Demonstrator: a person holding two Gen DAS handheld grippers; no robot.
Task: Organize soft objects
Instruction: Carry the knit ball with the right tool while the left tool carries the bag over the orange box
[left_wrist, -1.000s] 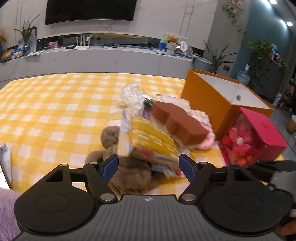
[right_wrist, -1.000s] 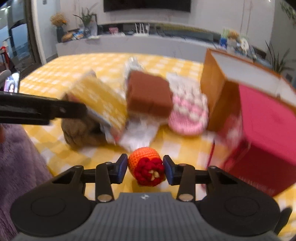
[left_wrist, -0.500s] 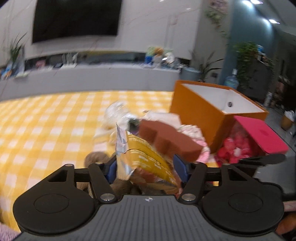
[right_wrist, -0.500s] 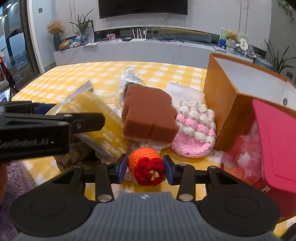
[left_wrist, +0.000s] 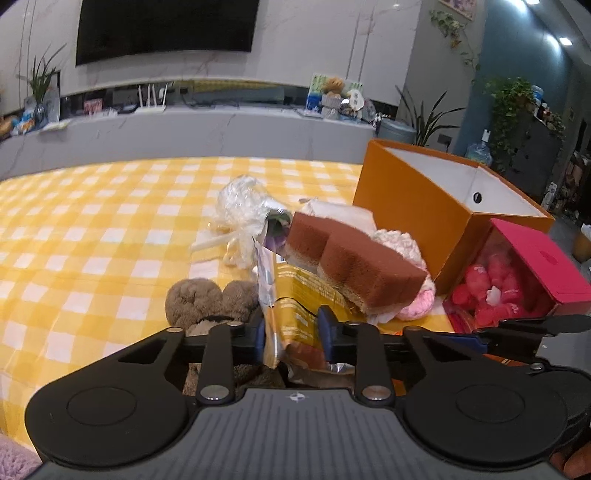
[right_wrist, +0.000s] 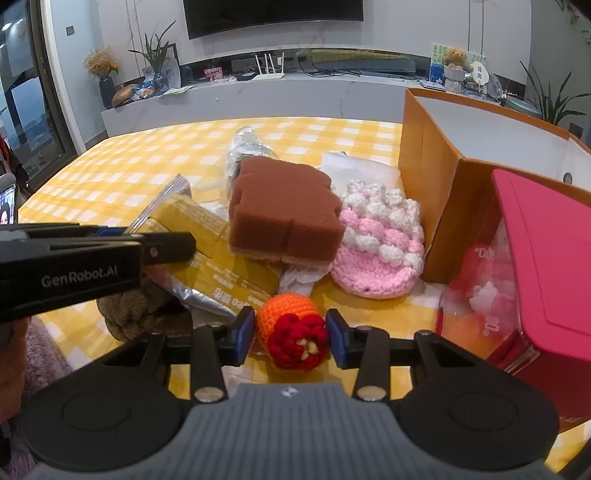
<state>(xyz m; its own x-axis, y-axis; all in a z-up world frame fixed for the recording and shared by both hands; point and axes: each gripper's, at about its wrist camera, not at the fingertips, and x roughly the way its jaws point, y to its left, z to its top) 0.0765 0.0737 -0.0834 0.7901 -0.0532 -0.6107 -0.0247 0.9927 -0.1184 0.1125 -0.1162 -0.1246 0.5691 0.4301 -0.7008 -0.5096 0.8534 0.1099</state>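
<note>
My left gripper (left_wrist: 291, 334) is shut on a yellow foil packet (left_wrist: 295, 295), which also shows in the right wrist view (right_wrist: 207, 251). A brown sponge (left_wrist: 351, 262) rests on the packet's far end. A brown plush toy (left_wrist: 207, 299) lies under the left gripper. My right gripper (right_wrist: 291, 334) is shut on an orange and red crochet toy (right_wrist: 293, 332), just above the cloth. A pink and white crochet piece (right_wrist: 380, 240) lies beside the sponge (right_wrist: 284, 210). The left gripper's body (right_wrist: 74, 266) crosses the right wrist view at the left.
An open orange box (left_wrist: 443, 206) stands at the right on the yellow checked tablecloth (left_wrist: 92, 229). A red box (right_wrist: 535, 277) with pink soft items stands in front of it. A clear plastic wrap bundle (left_wrist: 247, 210) lies behind the sponge.
The left gripper moved forward onto the yellow packet and closed on it. The right gripper kept hold of the crochet toy and steadied near the pile.
</note>
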